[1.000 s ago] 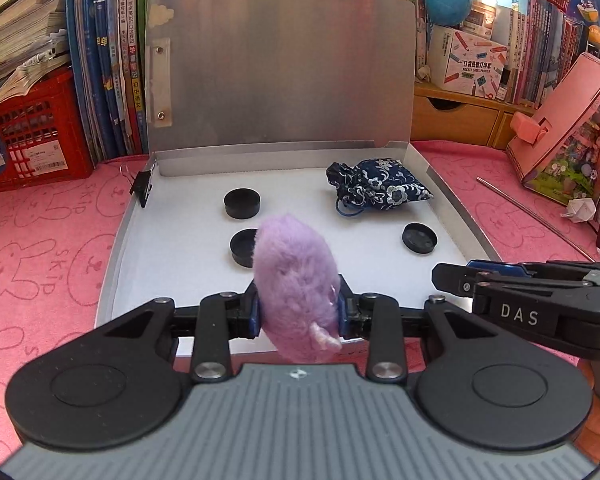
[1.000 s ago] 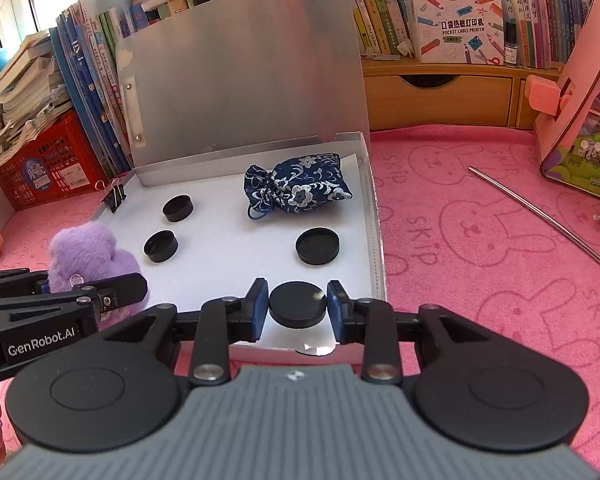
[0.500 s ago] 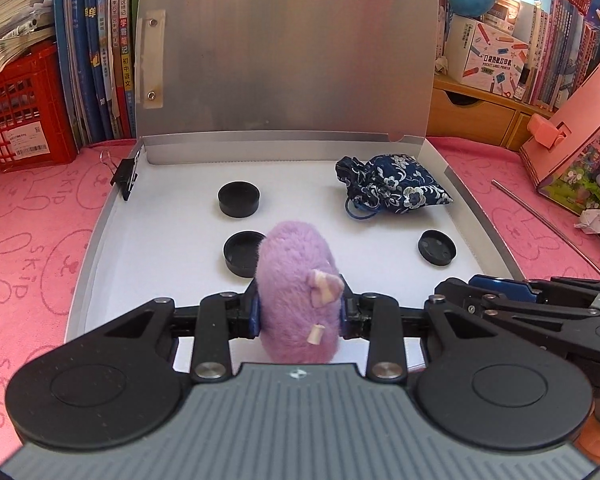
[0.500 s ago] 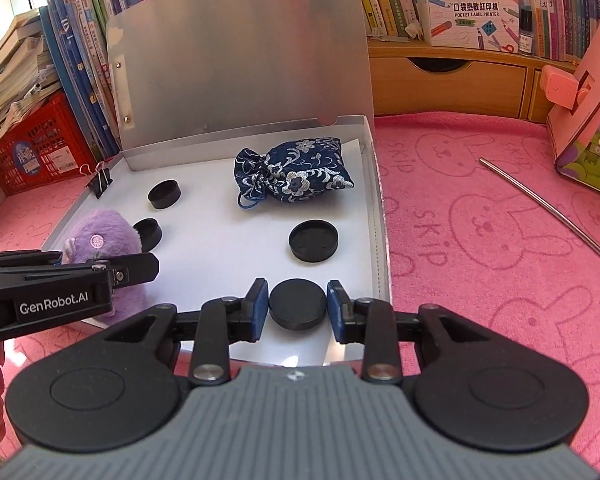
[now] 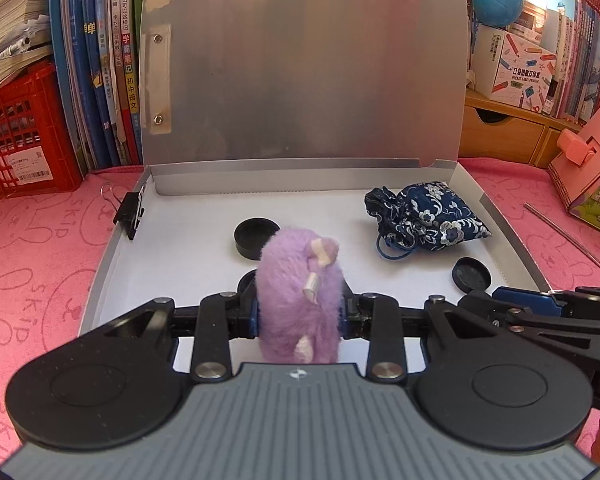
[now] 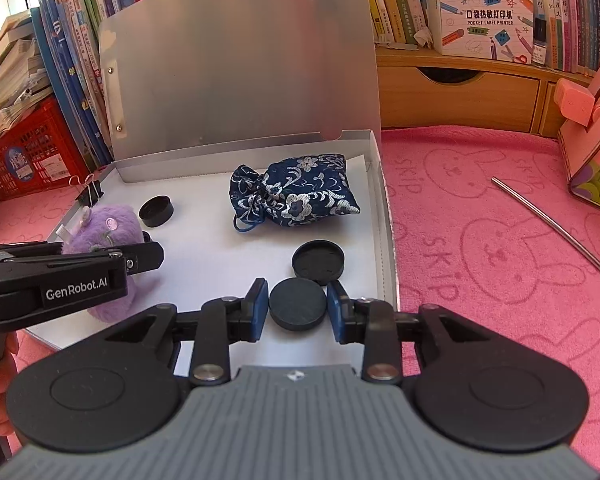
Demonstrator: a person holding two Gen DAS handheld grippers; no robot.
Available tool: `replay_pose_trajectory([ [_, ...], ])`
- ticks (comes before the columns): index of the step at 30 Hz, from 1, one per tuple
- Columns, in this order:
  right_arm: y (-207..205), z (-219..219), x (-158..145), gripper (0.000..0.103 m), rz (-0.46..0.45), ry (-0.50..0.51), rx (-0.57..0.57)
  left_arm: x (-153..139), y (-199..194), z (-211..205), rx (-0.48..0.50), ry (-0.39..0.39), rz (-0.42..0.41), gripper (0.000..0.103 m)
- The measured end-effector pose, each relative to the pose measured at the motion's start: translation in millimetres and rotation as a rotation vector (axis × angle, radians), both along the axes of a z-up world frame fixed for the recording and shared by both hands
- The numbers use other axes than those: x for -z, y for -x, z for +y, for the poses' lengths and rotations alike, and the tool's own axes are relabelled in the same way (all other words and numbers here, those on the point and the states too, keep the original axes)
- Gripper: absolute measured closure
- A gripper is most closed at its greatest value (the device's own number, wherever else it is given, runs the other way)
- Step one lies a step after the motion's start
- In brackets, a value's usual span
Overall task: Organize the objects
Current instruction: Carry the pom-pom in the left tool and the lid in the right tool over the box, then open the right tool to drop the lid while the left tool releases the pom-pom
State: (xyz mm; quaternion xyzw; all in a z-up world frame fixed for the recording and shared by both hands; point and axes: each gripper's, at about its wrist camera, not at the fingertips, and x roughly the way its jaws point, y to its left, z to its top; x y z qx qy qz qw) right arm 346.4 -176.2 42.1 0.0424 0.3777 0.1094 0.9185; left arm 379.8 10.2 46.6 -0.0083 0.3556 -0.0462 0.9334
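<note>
My left gripper (image 5: 300, 314) is shut on a fluffy purple plush toy (image 5: 300, 292), held over the front of the open silver box (image 5: 100, 280). The same toy (image 6: 104, 232) shows at the left of the right wrist view, with the left gripper across it. My right gripper (image 6: 298, 304) is shut on a black round cap (image 6: 298, 303), just above the box floor near its front right corner. Inside the box lie a dark blue floral pouch (image 5: 424, 216), a black cap (image 5: 256, 236) at the back and another (image 5: 472, 274) at the right. A further cap is half hidden behind the toy.
The box lid (image 5: 300, 72) stands upright at the back. A black binder clip (image 5: 130, 210) grips the box's left wall. Books and a red crate (image 5: 16, 140) line the back left. A pink box (image 6: 592, 120) and a metal rod (image 6: 556, 228) lie on the pink mat at the right.
Both grippers have moved forward over the box with their loads, so the box contents look nearer. The plush toy has turned a little in the left grip.
</note>
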Motion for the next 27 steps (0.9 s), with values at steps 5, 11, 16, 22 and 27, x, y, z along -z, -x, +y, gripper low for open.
replay_pose_trajectory([
  [5, -7, -3, 0, 0.058, -0.005, -0.021, 0.025, -3, -1, 3, 0.009, 0.015, -0.002, 0.049],
  [11, 0, -12, -11, 0.041, -0.040, -0.067, 0.038, -12, 13, 1, 0.032, 0.000, -0.045, 0.033],
  [16, 8, -19, -23, 0.039, -0.056, -0.081, 0.038, -20, 28, 0, 0.037, -0.001, -0.066, 0.032],
  [22, 28, -23, -36, 0.035, -0.087, -0.083, 0.013, -34, 53, 2, 0.063, 0.016, -0.092, 0.031],
  [27, 52, -26, -44, 0.033, -0.115, -0.074, -0.025, -40, 84, 1, 0.097, 0.008, -0.116, 0.031],
])
